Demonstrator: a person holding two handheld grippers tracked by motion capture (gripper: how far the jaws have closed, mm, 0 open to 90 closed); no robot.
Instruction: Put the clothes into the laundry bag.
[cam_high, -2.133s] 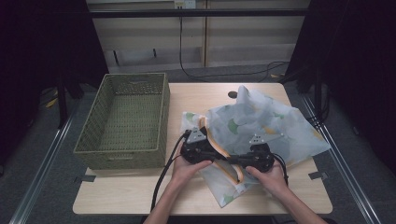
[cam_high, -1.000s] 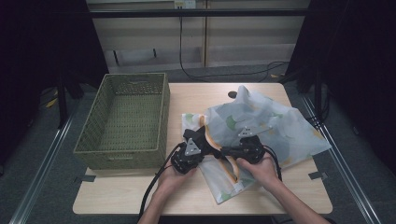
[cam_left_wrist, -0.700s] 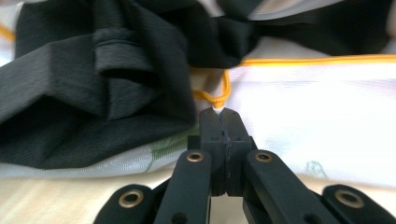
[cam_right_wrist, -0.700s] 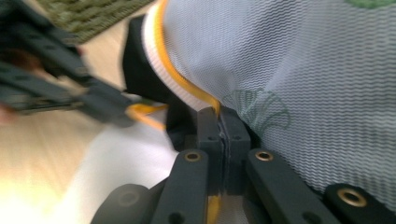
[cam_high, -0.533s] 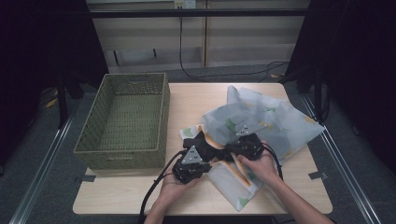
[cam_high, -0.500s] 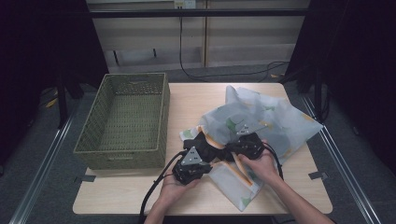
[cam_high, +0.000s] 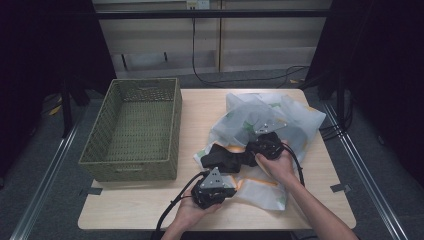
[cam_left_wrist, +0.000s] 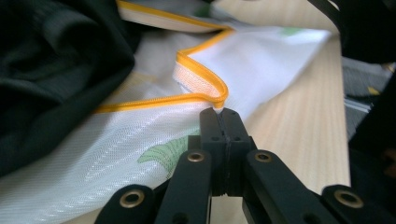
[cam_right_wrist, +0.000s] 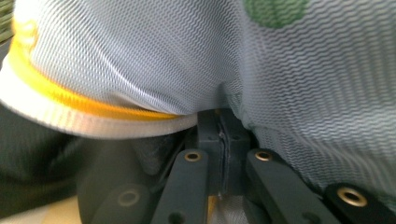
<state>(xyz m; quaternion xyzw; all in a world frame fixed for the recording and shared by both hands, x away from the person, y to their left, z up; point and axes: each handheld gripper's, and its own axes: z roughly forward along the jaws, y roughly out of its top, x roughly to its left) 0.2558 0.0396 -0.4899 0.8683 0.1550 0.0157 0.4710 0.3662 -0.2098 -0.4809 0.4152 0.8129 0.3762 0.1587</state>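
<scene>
High view: a white mesh laundry bag (cam_high: 260, 125) with green leaf prints and an orange-trimmed opening lies rumpled on the right half of the wooden table (cam_high: 150, 210), with a dark garment (cam_high: 222, 159) showing at its mouth. A woven basket (cam_high: 134, 130) stands well apart to the left of the bag.

The left gripper (cam_high: 214, 187) sits at the near edge of the bag, below the dark garment, held in the person's left hand (cam_high: 192, 212). In the left gripper view its two black jaws are pressed together, and their tips (cam_left_wrist: 219, 114) pinch the orange-trimmed hem just where it curls, so the bag spreads away from the tips to the left and up, with the dark garment (cam_left_wrist: 51, 70) lying on the mesh farther left and bare table (cam_left_wrist: 303, 102) to the right.

The right gripper (cam_high: 264, 145) rests on the bag beside the garment, in the right hand (cam_high: 277, 165). In the right gripper view its jaws are also closed together, clamped on the mesh (cam_right_wrist: 261, 60), which drapes right over the tips; the orange hem (cam_right_wrist: 70, 100) hangs just to their left, with dark cloth beneath it.
</scene>
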